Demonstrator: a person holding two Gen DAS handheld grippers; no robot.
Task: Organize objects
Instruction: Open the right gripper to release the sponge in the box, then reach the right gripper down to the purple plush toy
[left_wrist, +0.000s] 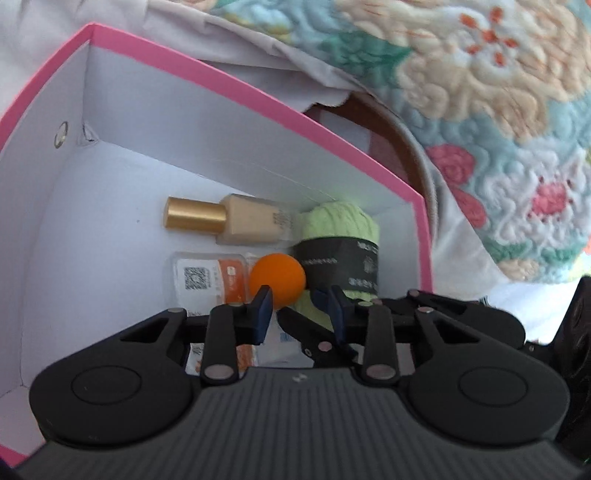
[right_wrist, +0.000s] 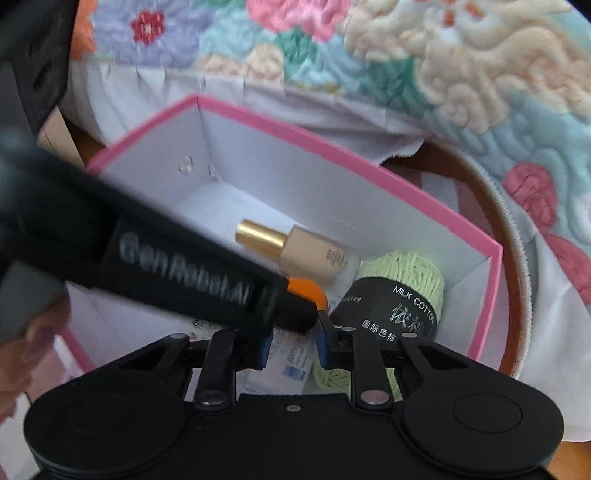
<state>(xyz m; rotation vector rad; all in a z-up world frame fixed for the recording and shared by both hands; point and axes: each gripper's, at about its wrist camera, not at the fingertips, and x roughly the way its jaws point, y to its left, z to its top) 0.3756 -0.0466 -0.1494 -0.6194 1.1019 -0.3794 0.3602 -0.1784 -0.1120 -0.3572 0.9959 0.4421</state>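
A pink box (left_wrist: 258, 99) (right_wrist: 332, 140) with white walls holds a gold-capped foundation bottle (left_wrist: 251, 221) (right_wrist: 314, 254), a green yarn skein (left_wrist: 340, 225) (right_wrist: 406, 273) with a black label, an orange ball (left_wrist: 280, 277) (right_wrist: 314, 290) and a QR-code packet (left_wrist: 207, 277). My left gripper (left_wrist: 299, 310) hangs low inside the box just short of the ball, jaws a narrow gap apart and pressing on nothing. A right finger (left_wrist: 306, 328) shows in that gap. My right gripper (right_wrist: 291, 347) is shut beside the skein, over a white printed packet (right_wrist: 291, 365). The left gripper's housing (right_wrist: 184, 273) crosses in front.
A quilted floral blanket (left_wrist: 480, 92) (right_wrist: 443, 74) lies behind and to the right of the box. A round brown surface with a grey rim (right_wrist: 517, 258) sits under the box's right side. White cloth (right_wrist: 129, 92) lies at the back left. The box's left half is bare floor (left_wrist: 92, 240).
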